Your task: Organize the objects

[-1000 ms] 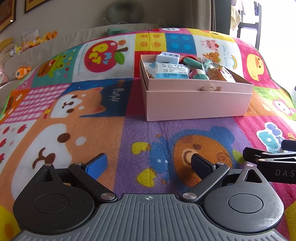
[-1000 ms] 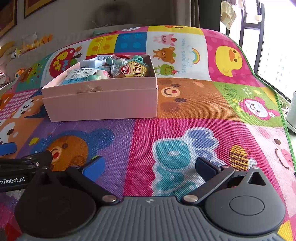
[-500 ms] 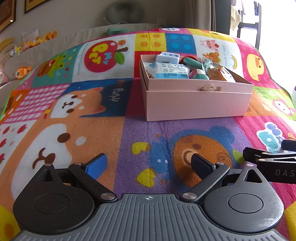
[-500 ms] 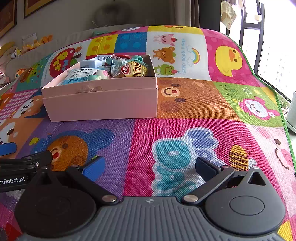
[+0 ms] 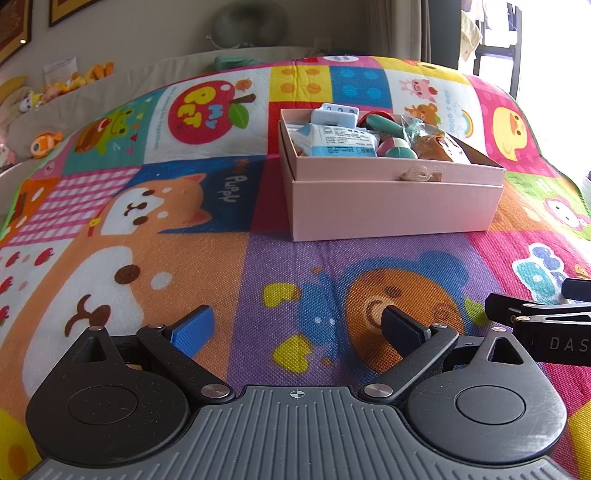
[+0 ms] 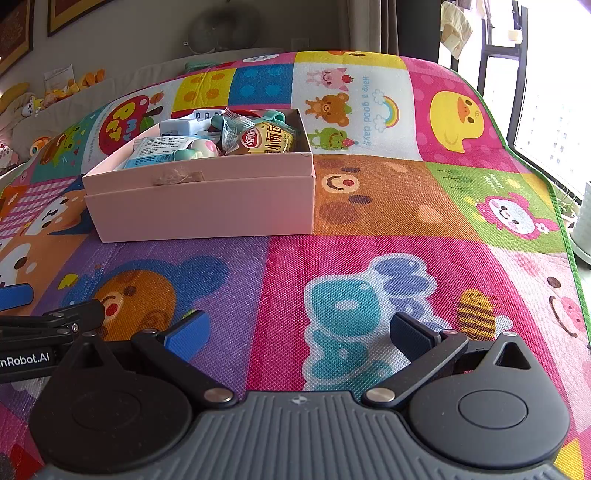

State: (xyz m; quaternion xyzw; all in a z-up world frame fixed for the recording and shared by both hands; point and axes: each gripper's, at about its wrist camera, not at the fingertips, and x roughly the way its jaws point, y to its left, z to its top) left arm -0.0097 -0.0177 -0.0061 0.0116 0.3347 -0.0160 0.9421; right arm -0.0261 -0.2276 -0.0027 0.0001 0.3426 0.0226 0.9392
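A pink cardboard box [image 5: 391, 210] sits on the colourful play mat, also in the right wrist view [image 6: 203, 206]. It holds several items: a blue-white packet [image 5: 336, 140], a white plug adapter [image 5: 334, 112], a snack pack [image 6: 264, 142], teal toys. My left gripper [image 5: 297, 328] is open and empty, low over the mat, well short of the box. My right gripper [image 6: 297, 332] is open and empty, to the right of the left one. Each gripper shows at the edge of the other's view.
The play mat [image 6: 369, 258] covers a raised surface; its right edge [image 6: 565, 229] drops off near a window. Plush toys [image 5: 48, 140] line the far left wall. A round fan [image 5: 243, 26] stands behind.
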